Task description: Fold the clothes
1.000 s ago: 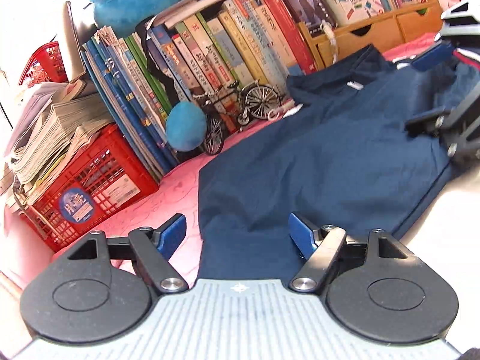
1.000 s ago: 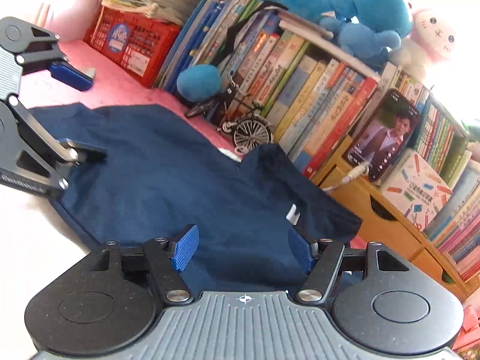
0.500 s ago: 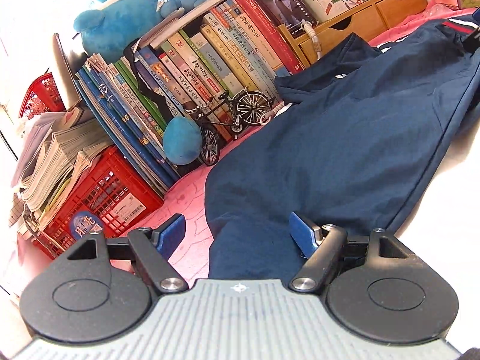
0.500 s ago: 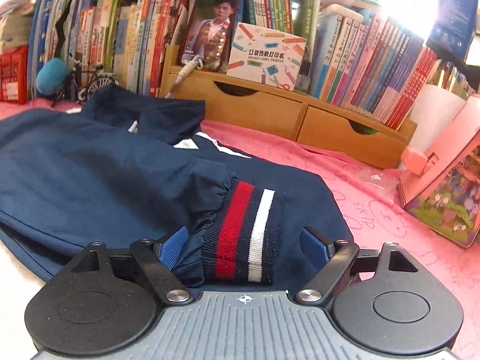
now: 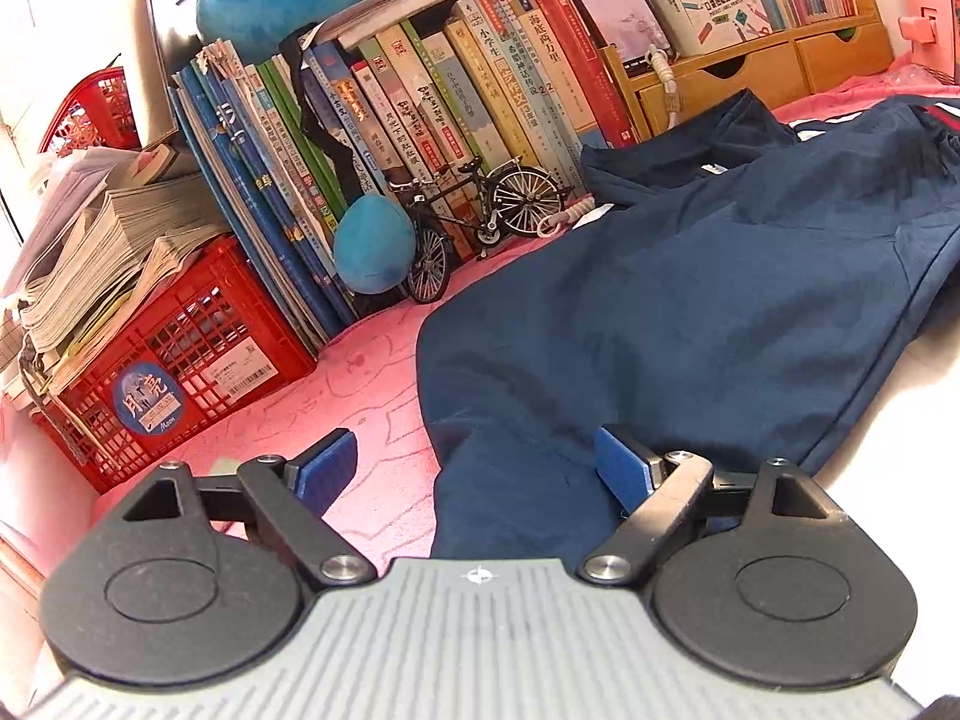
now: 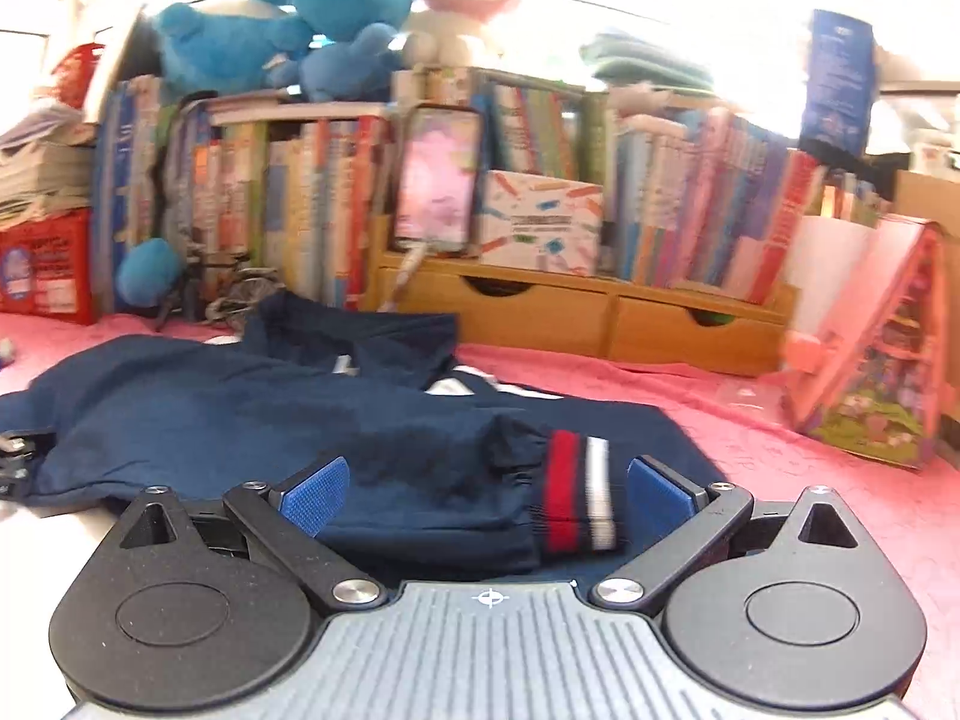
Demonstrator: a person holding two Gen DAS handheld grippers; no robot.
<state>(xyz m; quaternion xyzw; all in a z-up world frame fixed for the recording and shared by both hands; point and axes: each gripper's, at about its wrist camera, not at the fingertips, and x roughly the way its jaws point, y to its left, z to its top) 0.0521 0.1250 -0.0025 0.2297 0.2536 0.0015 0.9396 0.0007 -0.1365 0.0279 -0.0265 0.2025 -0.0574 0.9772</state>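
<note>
A navy blue jacket (image 5: 690,300) lies spread on the pink cover, its collar toward the books. My left gripper (image 5: 474,468) hovers over the jacket's bottom corner with its jaws opening; the cloth lies between the blue pads but they do not press it. In the right wrist view the jacket (image 6: 240,402) has a sleeve folded across it, ending in a red, white and navy striped cuff (image 6: 579,495). My right gripper (image 6: 486,489) straddles that sleeve end, jaws opening wide, pads clear of the fabric. The left gripper's black edge (image 6: 15,456) shows at the far left.
A red crate (image 5: 174,372) with stacked papers, a row of books (image 5: 420,120), a model bicycle (image 5: 480,222) and a blue plush ball (image 5: 375,246) line the back. Wooden drawers (image 6: 576,312) and a pink toy house (image 6: 876,348) stand behind and right.
My right gripper swung right from the jacket's collar side to the striped cuff and opened wider. The left gripper stayed in place and opened a little more.
</note>
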